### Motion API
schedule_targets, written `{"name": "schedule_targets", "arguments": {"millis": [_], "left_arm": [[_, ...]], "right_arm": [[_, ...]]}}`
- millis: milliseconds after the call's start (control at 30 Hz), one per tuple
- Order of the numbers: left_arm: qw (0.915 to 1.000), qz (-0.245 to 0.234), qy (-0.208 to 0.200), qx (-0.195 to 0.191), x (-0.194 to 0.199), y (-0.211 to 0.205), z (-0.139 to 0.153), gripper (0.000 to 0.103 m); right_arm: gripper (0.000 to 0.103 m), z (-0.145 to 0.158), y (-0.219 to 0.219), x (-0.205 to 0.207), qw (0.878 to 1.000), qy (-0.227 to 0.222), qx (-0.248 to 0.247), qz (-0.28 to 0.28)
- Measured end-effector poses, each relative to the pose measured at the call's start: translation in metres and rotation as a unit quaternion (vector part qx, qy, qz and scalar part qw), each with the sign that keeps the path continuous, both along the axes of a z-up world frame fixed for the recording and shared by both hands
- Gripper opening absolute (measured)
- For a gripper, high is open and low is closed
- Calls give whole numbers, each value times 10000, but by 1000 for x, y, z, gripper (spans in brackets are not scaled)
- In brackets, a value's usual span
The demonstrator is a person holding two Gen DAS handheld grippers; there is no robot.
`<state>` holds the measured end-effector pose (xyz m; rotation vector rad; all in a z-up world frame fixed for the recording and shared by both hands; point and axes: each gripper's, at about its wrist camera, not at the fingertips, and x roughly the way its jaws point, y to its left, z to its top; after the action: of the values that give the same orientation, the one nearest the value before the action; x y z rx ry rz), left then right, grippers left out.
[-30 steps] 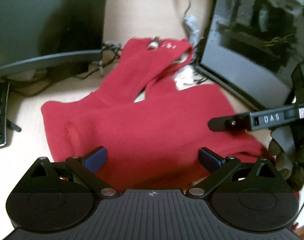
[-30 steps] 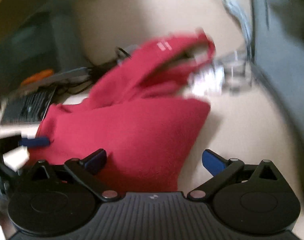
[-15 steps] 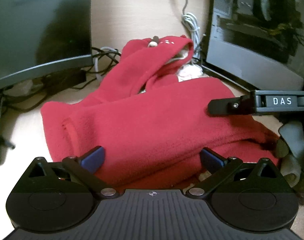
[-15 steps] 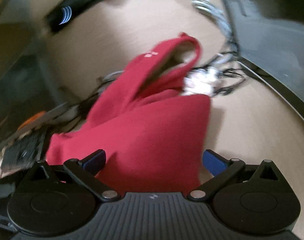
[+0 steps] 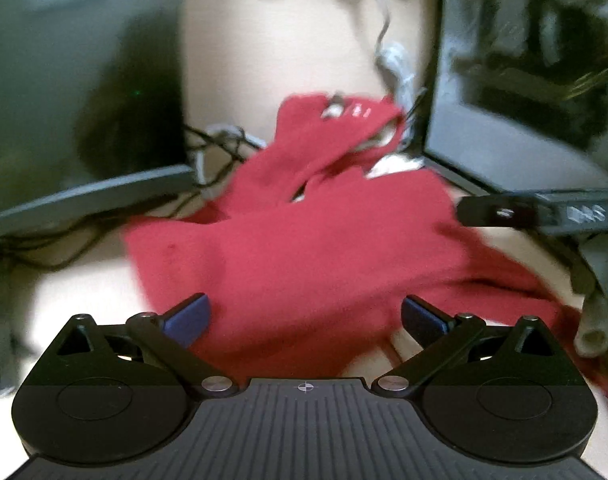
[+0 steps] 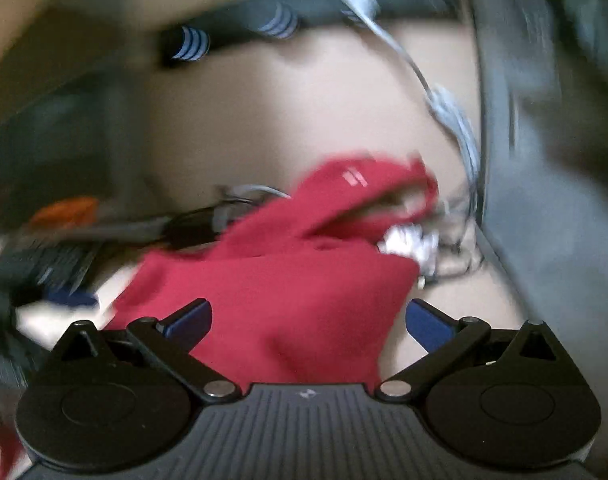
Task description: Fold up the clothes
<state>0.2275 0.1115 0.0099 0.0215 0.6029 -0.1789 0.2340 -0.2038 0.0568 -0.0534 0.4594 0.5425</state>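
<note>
A red fleece hoodie (image 5: 304, 248) lies on the light desk, body toward me, hood (image 5: 340, 120) at the far end. It also shows in the right wrist view (image 6: 287, 304). My left gripper (image 5: 304, 316) is open, its blue pads wide apart over the near hem, holding nothing. My right gripper (image 6: 308, 320) is open over the hoodie's near edge, empty. The right gripper's black body (image 5: 544, 212) shows at the right in the left wrist view. Both views are blurred.
A dark monitor (image 5: 75, 92) stands at the back left and another (image 5: 524, 80) at the back right. Cables (image 5: 219, 144) lie behind the hoodie. A keyboard (image 6: 39, 268) and an orange item (image 6: 63, 208) lie at the left. A power strip (image 6: 231, 28) runs along the back.
Both grippers have shifted and the views are now blurred by motion. The hoodie's right side looks rumpled and spread further right. Both grippers stay open.
</note>
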Motion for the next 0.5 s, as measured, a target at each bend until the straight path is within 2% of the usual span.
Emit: {"name": "schedule_targets", "arguments": {"millis": [100, 133, 267, 333, 400, 500], "left_arm": [[9998, -184, -4, 15, -69, 18, 26, 103], [9994, -258, 37, 211, -92, 18, 27, 103], [9946, -478, 355, 850, -174, 16, 21, 103], [9932, -406, 624, 890, -192, 15, 10, 103], [9921, -278, 871, 863, -201, 15, -2, 103], [9891, 100, 1045, 1029, -198, 20, -14, 103]], "right_arm": [[103, 9, -21, -73, 9932, -458, -1046, 246], [103, 6, -30, -95, 9901, -411, -1312, 269], [103, -16, -56, -152, 9851, 274, -1690, 171], [103, -31, -63, -166, 9831, 554, -1747, -14], [103, -41, -61, -170, 9799, 611, -1889, -186], [103, -49, -52, -171, 9762, 499, -2104, -194]]}}
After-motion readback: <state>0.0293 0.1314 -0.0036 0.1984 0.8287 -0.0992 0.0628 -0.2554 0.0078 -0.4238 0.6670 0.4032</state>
